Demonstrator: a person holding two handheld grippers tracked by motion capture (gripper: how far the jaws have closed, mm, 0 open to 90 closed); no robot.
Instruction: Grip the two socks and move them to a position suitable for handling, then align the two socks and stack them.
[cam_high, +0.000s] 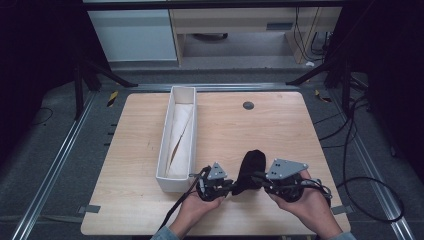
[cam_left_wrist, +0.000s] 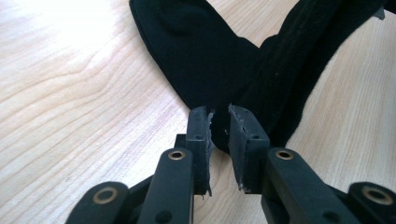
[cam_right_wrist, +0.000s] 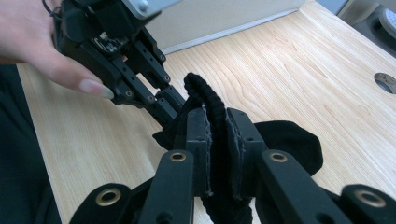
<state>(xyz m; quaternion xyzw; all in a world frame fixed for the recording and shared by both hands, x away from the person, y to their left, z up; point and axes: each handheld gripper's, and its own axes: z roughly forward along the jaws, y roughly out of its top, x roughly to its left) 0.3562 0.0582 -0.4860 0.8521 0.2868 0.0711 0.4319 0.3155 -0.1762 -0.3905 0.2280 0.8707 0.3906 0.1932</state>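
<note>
A long white bin (cam_high: 161, 150) holding pale folded cloth (cam_high: 181, 132) is seen at the left of the wooden desk (cam_high: 280, 130) in the high view, running from near to far. Just right of its near end, the left tool (cam_high: 227, 188) is held in a hand (cam_high: 192, 207) at the near edge, and a black sock (cam_high: 248, 167) is stretched between it and the right tool (cam_high: 257, 179), with the sock's toe end lying on the desk just beyond them. The far and right parts of the desk are left as open wood, marked by a small round grey disc (cam_high: 248, 105) near the far edge.

In the left gripper view, the sock (cam_left_wrist: 210, 60) is shown spread in two limbs on the wood, and the left tool (cam_left_wrist: 220, 128) is seen nipped on the point where they meet, its jaws drawn nearly together. In the right gripper view, the ribbed cuff of the sock (cam_right_wrist: 212, 116) is seen clamped upright in the right tool (cam_right_wrist: 219, 135), with the left tool (cam_right_wrist: 175, 109) gripping the same fabric just beyond, and the far desk edge is seen behind them.
</note>
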